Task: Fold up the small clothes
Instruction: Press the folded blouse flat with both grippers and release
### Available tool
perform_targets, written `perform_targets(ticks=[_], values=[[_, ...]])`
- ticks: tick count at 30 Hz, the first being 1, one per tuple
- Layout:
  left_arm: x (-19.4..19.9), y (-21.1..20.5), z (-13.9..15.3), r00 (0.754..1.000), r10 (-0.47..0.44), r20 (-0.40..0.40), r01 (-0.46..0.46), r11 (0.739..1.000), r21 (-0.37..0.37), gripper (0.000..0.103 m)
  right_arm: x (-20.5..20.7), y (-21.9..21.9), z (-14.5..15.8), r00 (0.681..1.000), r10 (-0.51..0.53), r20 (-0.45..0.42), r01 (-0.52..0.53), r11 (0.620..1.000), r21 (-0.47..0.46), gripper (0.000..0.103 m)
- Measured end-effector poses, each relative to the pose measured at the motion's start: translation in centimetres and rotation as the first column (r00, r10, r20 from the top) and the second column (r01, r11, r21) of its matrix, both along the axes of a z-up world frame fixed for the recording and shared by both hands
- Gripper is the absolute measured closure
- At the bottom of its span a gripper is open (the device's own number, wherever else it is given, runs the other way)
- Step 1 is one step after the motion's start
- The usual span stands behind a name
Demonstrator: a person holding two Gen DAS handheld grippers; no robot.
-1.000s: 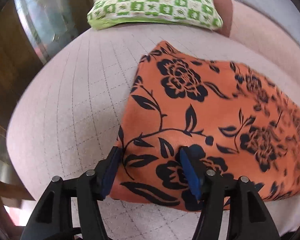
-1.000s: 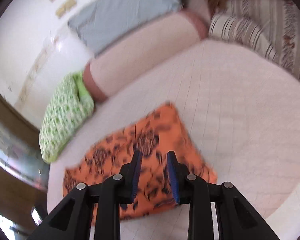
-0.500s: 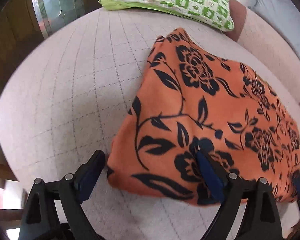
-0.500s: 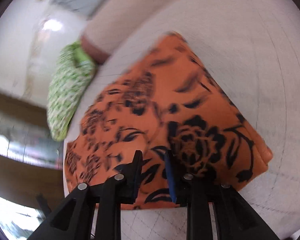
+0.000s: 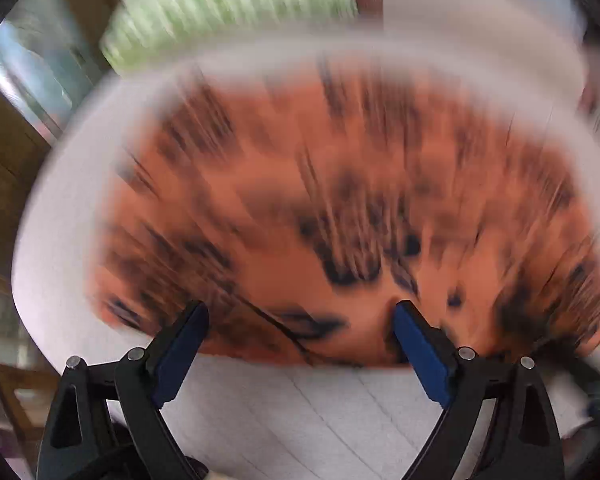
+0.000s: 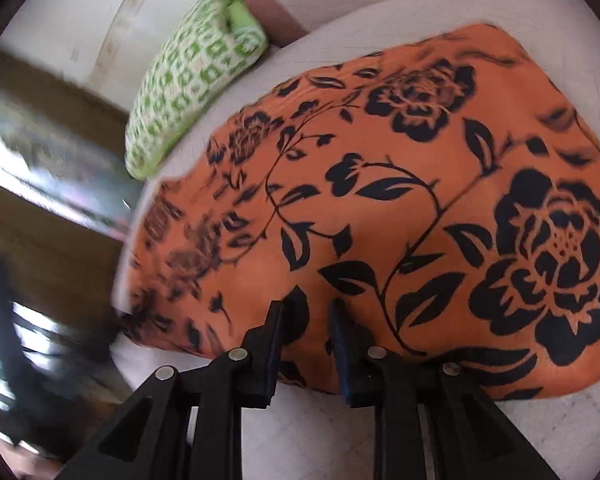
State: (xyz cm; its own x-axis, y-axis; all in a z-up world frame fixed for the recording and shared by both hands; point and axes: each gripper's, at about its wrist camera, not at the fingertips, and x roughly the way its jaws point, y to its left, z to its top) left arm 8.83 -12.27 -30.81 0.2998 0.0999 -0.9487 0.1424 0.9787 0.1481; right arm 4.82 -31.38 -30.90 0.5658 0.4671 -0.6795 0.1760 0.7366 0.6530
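An orange cloth with a black flower print (image 6: pixel 400 208) lies folded flat on the pale quilted bed (image 6: pixel 300 432). It fills the blurred left wrist view (image 5: pixel 340 208) too. My left gripper (image 5: pixel 300 320) is wide open, its blue pads straddling the cloth's near edge. My right gripper (image 6: pixel 304 312) has a narrow gap between its jaws and sits at the cloth's near edge, holding nothing that I can see.
A green and white checked pillow (image 6: pixel 188 92) lies at the far side of the bed, blurred in the left wrist view (image 5: pixel 228 4). A pink bolster (image 6: pixel 272 8) lies behind it. Dark wooden furniture (image 6: pixel 52 248) stands past the bed's left edge.
Both grippers have come down closer to the cloth's near edge. The left gripper has opened wider and is moving fast. The right view has swung down onto the cloth.
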Motion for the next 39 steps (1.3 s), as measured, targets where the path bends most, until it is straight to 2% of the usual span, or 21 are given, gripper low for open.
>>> perform_targets(ticks=[1,2,4,5,10,12,15,18,21,22,24,25,26,28,29,30,31,34,36,38,39], values=[[-0.2,-0.2,-0.7,0.999,0.025,0.042,-0.026,0.999,0.025,0.0,0.0,-0.6,-0.4,1.0,-0.001,-0.009,0.001,0.999,0.042,0.076],[-0.5,0.1,-0.7,0.995,0.048,0.092,-0.048,0.999,-0.001,0.0,-0.1,-1.3,-1.1,0.999,-0.006,-0.034,0.01,0.995,0.104,0.076],[-0.6,0.1,-1.0,0.994,0.054,0.09,-0.053,0.999,-0.013,0.0,-0.3,-2.4,-1.8,0.998,-0.021,-0.055,0.032,0.978,0.204,0.077],[-0.6,0.2,-1.0,0.995,0.046,0.083,-0.045,0.999,-0.014,0.0,-0.4,-2.5,-1.8,0.998,-0.014,-0.056,0.025,0.977,0.21,0.077],[0.1,1.0,-1.2,0.997,0.038,0.065,-0.036,0.999,-0.029,0.0,-0.1,-2.2,-1.1,0.999,0.0,-0.054,0.008,0.987,0.16,0.077],[0.4,1.5,-1.1,0.997,0.029,0.074,-0.026,0.999,-0.032,0.0,-0.3,-2.0,0.0,1.0,-0.009,-0.009,0.01,0.996,0.091,0.077],[1.4,2.6,-0.1,0.998,0.016,0.066,-0.012,0.998,-0.053,0.0,-0.7,-2.0,2.2,0.994,-0.044,0.105,0.046,0.999,-0.022,0.076],[0.7,3.9,2.3,0.988,0.017,0.155,-0.014,1.0,-0.024,0.0,-1.0,-2.7,3.3,0.981,-0.103,0.163,0.114,0.992,-0.061,0.076],[0.7,6.9,4.9,0.972,0.072,0.223,-0.062,0.997,-0.051,0.0,-0.5,-2.9,2.6,0.983,-0.14,0.117,0.146,0.988,-0.049,0.076],[0.7,8.5,6.0,0.959,0.117,0.258,-0.101,0.992,-0.074,0.0,-0.2,-2.7,2.2,0.985,-0.145,0.095,0.15,0.988,-0.046,0.076],[1.2,10.8,7.8,0.932,0.147,0.332,-0.117,0.987,-0.111,0.0,0.1,-2.5,1.7,0.988,-0.135,0.074,0.139,0.989,-0.052,0.076],[1.9,11.3,7.9,0.931,0.14,0.338,-0.113,0.989,-0.097,0.0,0.3,-2.0,1.5,0.989,-0.131,0.063,0.135,0.988,-0.074,0.076],[2.9,11.8,7.2,0.941,0.131,0.313,-0.116,0.991,-0.066,0.0,0.4,-1.7,1.4,0.99,-0.127,0.058,0.131,0.988,-0.081,0.076],[5.1,12.1,3.7,0.973,0.111,0.202,-0.123,0.991,0.052,0.0,0.6,-0.9,1.1,0.992,-0.116,0.052,0.121,0.988,-0.094,0.076],[5.8,12.2,1.6,0.985,0.088,0.151,-0.107,0.987,0.117,0.0,0.5,-0.3,1.1,0.991,-0.12,0.058,0.127,0.983,-0.135,0.076],[5.8,12.7,0.8,0.983,0.068,0.169,-0.082,0.994,0.079,0.0,0.3,0.1,1.1,0.99,-0.121,0.066,0.13,0.978,-0.164,0.076],[5.5,13.5,1.3,0.974,0.088,0.211,-0.095,0.995,0.023,0.0,0.2,0.7,1.3,0.99,-0.119,0.074,0.131,0.973,-0.191,0.076],[5.0,16.0,2.4,0.976,0.137,0.172,-0.121,0.988,-0.097,0.0,-1.0,1.7,2.3,0.985,-0.095,0.14,0.124,0.969,-0.213,0.076],[4.1,18.0,3.4,0.966,0.168,0.198,-0.147,0.982,-0.116,0.0,-2.2,2.7,3.7,0.973,-0.055,0.225,0.113,0.96,-0.255,0.076],[2.9,20.7,3.8,0.952,0.253,0.173,-0.218,0.956,-0.196,0.0,-2.2,3.7,3.7,0.976,-0.012,0.218,0.078,0.951,-0.299,0.076],[2.2,21.9,3.8,0.947,0.286,0.144,-0.244,0.936,-0.255,0.0,-1.7,3.9,2.8,0.988,0.001,0.157,0.047,0.954,-0.296,0.075]])
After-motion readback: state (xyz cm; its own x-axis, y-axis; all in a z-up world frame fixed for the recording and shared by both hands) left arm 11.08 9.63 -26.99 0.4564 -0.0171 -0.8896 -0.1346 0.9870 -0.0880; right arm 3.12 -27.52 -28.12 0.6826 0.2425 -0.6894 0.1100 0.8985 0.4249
